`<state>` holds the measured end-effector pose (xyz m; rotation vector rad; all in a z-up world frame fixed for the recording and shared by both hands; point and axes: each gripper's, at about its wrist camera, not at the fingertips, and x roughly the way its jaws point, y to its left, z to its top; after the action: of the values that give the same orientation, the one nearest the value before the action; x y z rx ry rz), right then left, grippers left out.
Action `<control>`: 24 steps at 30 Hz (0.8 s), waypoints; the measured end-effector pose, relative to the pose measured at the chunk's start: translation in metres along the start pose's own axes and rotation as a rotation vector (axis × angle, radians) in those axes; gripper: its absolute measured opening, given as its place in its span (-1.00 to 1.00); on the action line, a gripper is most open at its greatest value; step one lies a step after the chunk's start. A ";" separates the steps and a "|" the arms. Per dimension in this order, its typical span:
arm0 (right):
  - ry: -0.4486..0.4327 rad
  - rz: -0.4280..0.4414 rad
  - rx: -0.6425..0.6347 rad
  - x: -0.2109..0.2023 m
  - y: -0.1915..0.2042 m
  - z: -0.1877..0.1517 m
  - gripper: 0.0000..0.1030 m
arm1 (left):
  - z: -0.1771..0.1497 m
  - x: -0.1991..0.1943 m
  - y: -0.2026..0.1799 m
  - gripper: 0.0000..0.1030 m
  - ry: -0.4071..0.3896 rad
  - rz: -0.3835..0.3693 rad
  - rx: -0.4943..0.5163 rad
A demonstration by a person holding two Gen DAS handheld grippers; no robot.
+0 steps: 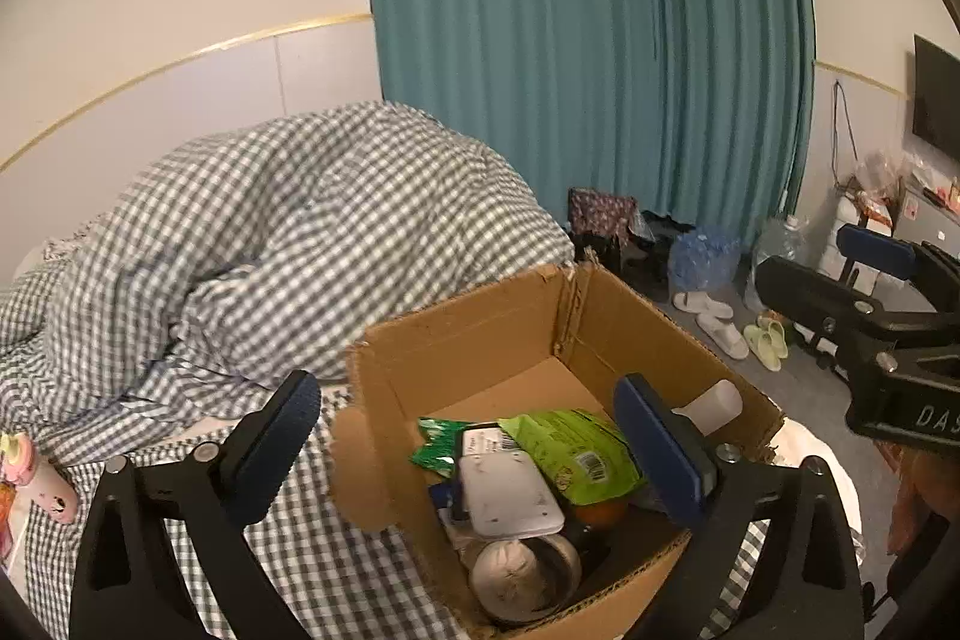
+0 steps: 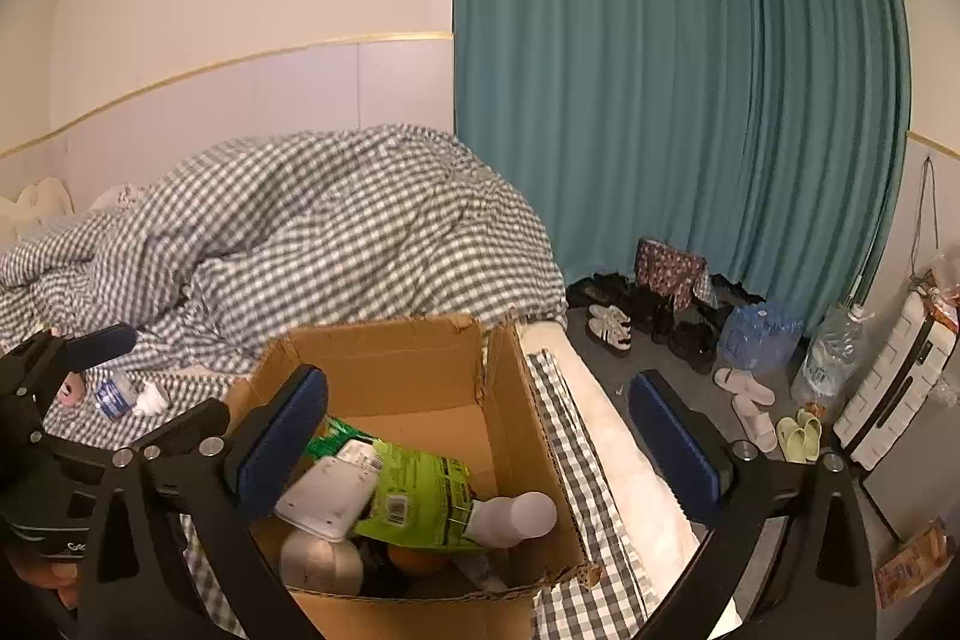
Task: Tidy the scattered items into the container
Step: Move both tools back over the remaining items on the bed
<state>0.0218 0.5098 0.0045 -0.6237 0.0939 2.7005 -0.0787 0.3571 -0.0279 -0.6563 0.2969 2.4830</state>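
Note:
An open cardboard box [image 1: 480, 340] stands on the checked bed; it also shows in the right wrist view [image 2: 420, 364]. Inside lie a green snack bag [image 1: 570, 448], a white flat device [image 1: 510, 490], a round metal tin [image 1: 528, 574], an orange [image 1: 600, 514] and a white bottle [image 2: 516, 517]. My left gripper [image 1: 474, 436] is open and empty, hovering over the box. My right gripper [image 2: 480, 436] is open and empty above the box's right side. A small water bottle [image 2: 114, 394], crumpled tissue [image 2: 150, 397] and a pink item [image 1: 42, 478] lie on the bed, left of the box.
A heaped checked duvet [image 1: 300, 244] fills the bed behind the box. A teal curtain [image 1: 570, 40] hangs at the back. On the floor at right are shoes [image 2: 612, 325], slippers [image 2: 798, 433], a water bottle pack [image 2: 756, 334] and a white suitcase [image 2: 900, 376].

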 end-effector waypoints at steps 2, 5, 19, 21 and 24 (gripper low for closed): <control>-0.017 0.000 0.002 -0.009 0.005 0.004 0.99 | -0.001 -0.009 0.005 1.00 -0.008 0.006 -0.003; -0.034 0.000 -0.005 -0.023 0.016 0.011 0.99 | -0.002 -0.027 0.016 1.00 -0.015 0.018 -0.012; -0.129 0.086 -0.061 -0.079 0.102 0.036 0.99 | -0.009 -0.122 0.108 1.00 -0.101 0.165 -0.092; -0.138 0.104 -0.075 -0.084 0.118 0.039 0.99 | -0.013 -0.135 0.124 1.00 -0.111 0.186 -0.109; -0.144 0.131 -0.097 -0.091 0.141 0.041 0.99 | -0.019 -0.152 0.146 1.00 -0.124 0.220 -0.135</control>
<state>0.0294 0.3541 0.0782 -0.4633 -0.0353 2.8820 -0.0419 0.1615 0.0435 -0.5446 0.1628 2.7608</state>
